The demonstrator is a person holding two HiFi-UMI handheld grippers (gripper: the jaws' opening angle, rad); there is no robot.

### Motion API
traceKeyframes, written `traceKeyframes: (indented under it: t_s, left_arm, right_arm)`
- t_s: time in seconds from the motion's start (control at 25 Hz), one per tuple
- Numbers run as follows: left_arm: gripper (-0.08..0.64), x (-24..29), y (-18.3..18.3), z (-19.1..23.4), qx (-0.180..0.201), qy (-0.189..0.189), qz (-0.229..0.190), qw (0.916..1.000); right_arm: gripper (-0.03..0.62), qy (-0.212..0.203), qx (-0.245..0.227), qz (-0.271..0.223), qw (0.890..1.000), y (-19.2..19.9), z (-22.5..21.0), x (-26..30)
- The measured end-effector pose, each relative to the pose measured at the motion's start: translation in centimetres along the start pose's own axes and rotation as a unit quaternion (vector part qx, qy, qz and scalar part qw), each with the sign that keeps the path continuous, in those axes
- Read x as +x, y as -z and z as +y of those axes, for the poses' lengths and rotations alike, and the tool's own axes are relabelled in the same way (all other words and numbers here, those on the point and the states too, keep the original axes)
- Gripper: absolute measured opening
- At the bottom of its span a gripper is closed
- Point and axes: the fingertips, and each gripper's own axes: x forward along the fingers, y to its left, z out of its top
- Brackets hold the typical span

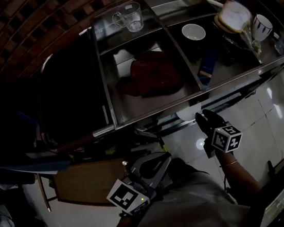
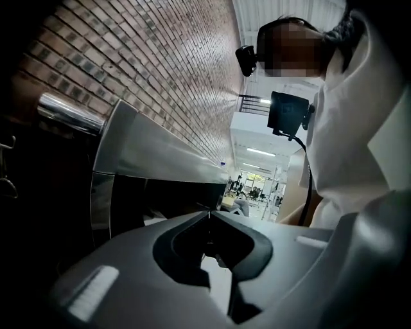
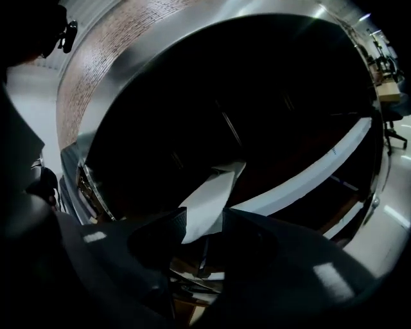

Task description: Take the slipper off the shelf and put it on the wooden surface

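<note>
A flat white slipper point(image 3: 212, 196) runs between the jaws of my right gripper point(image 3: 204, 222), which presses on it from both sides. In the head view this gripper point(image 1: 199, 117) is just below the front rail of the metal shelf point(image 1: 108, 89), with the white slipper point(image 1: 187, 112) at its tip. My left gripper point(image 1: 164, 158) hangs lower, near the person's body, its jaws shut and empty; the left gripper view point(image 2: 209, 215) shows the tips touching. The wooden surface point(image 1: 86, 182) lies at the lower left, beside the left gripper.
On the shelf's upper level are a dark red soft item point(image 1: 150, 75), a glass mug point(image 1: 129, 16), a white bowl point(image 1: 193, 32) and cluttered cups and bottles point(image 1: 238, 17) at the right. A brick wall point(image 1: 27, 32) stands behind. Pale floor tiles point(image 1: 266, 114) lie under the right gripper.
</note>
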Motion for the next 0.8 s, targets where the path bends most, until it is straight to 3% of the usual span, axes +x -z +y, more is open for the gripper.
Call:
traceKeyframes:
  t_s: [0.24, 0.48, 0.8]
  left_arm:
    - [-0.002, 0.8, -0.1, 0.6, 0.002, -0.006, 0.007, 1.0000]
    - [-0.002, 0.4, 0.2, 0.9, -0.005, -0.014, 0.012, 0.9998]
    - [-0.002, 0.0, 0.3, -1.7, 0.006, 0.016, 0.010, 0.9998]
  right_arm:
    - [0.157, -0.013, 0.034, 0.009, 0.999, 0.4, -0.7, 1.9]
    - [0.056, -0.017, 0.068, -0.010, 0.997, -0.8, -0.2, 1.5]
    - [0.031, -0.028, 0.053, -0.045, 0.997, -2.5, 3.7, -2.8]
